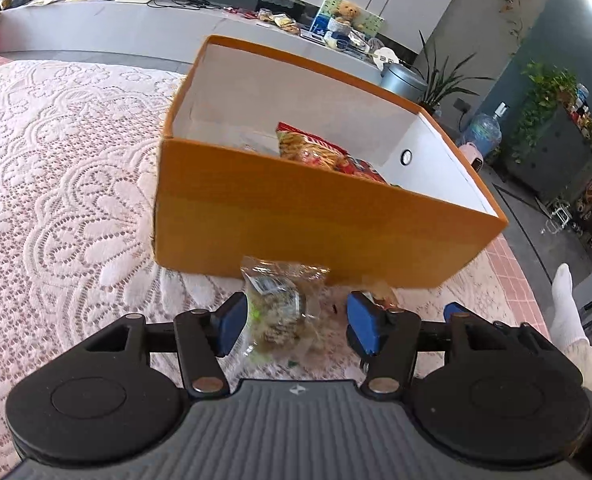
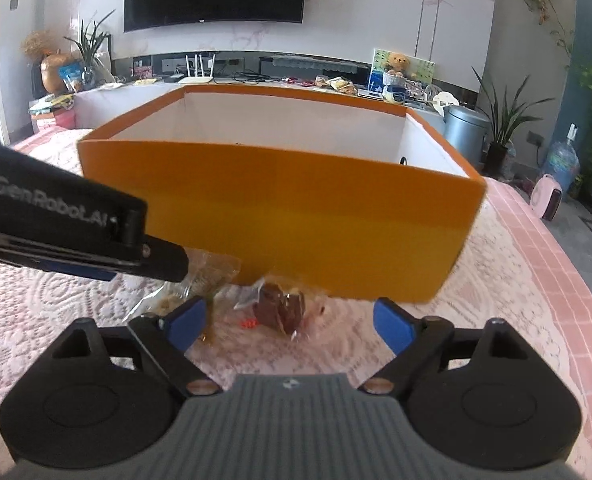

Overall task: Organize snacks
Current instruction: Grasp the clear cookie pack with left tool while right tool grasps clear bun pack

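Note:
An orange box [image 1: 320, 224] with a white inside stands on the lace cloth; it also shows in the right wrist view [image 2: 296, 216]. Red and yellow snack bags [image 1: 316, 150] lie inside it. My left gripper [image 1: 296, 326] is open, its blue pads on either side of a clear packet of pale snack [image 1: 273, 312] lying in front of the box. My right gripper [image 2: 289, 322] is open just short of a clear packet with a brown snack [image 2: 281, 308]. The left gripper's body [image 2: 75, 232] enters the right wrist view from the left, over the pale packet [image 2: 199, 276].
The pink lace cloth [image 1: 63, 184] covers the surface. A pink checked edge [image 2: 556, 280] runs along the right side. Behind are a long white counter [image 2: 255, 88] with clutter, a television, plants and a metal bin [image 2: 466, 128]. A white-gloved hand [image 1: 572, 320] shows at right.

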A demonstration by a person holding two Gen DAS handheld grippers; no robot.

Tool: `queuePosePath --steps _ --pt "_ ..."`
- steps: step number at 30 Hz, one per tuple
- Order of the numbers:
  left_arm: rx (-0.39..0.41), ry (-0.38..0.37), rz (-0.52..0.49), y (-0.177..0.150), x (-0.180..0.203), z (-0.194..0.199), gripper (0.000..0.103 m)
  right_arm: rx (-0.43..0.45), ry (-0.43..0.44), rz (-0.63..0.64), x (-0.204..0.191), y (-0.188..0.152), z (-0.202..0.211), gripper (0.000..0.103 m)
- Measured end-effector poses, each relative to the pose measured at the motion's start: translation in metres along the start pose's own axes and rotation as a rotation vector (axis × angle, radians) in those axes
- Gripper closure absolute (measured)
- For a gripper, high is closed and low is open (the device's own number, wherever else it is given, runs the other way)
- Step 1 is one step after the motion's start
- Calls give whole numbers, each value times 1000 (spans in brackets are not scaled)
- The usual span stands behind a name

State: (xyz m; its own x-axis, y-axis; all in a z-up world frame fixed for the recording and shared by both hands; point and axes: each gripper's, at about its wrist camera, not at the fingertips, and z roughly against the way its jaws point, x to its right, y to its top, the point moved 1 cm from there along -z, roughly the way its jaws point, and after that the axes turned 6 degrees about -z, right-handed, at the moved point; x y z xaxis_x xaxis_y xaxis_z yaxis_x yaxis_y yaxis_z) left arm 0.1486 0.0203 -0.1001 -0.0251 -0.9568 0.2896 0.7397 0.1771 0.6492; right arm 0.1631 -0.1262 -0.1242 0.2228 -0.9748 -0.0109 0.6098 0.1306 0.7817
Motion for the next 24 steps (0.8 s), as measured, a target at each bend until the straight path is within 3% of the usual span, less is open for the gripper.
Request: queuePosePath --steps 2,10,24 --pt "-4 7 2 0 -4 -2 35 -17 -17 2 -2 3 -10 30" --pt "-50 -15 -6 -3 -5 -19 39 -95 24 -95 4 7 -38 50" --pt "-61 -27 -19 -10 -2 -42 47 -102 19 -114 10 -5 -27 54"
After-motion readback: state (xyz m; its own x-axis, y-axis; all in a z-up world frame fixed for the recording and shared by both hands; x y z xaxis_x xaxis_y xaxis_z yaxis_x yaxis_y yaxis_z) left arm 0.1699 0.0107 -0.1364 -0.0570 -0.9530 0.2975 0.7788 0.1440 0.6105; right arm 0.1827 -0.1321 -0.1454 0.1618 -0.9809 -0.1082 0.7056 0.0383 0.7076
